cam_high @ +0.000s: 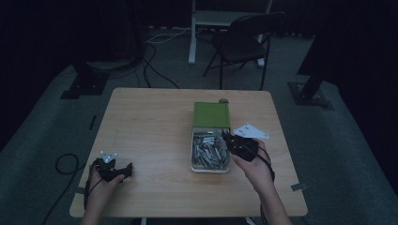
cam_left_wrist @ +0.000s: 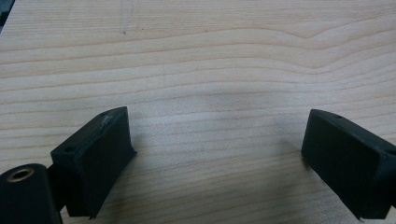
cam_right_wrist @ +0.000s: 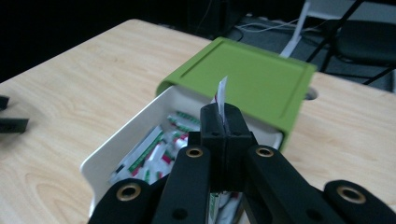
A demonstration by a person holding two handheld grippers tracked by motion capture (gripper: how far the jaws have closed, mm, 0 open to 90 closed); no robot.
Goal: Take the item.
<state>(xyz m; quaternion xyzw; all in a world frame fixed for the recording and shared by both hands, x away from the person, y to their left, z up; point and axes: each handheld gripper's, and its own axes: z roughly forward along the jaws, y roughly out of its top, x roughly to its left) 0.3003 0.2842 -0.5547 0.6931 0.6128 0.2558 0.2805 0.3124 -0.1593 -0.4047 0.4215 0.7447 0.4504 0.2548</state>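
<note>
Dim room, grey carpet, a dark folding chair [cam_high: 246, 40] beyond a pale wooden table [cam_high: 150, 126]. On the table's right half sits a white box [cam_high: 209, 167] full of small sachets [cam_high: 210, 152], its green lid [cam_high: 211, 115] slid toward the far side so the near part lies open. Your right gripper [cam_high: 226, 137] hangs over the box's right edge, jaws pressed together on one sachet [cam_right_wrist: 222, 95]; in the right gripper view the packet's white edge sticks up between the pads, held above the box, with the lid behind it. Your left gripper [cam_high: 127, 169] rests low near the table's near-left corner, well apart from the box; its jaws stand wide with only bare wood grain between them
</note>
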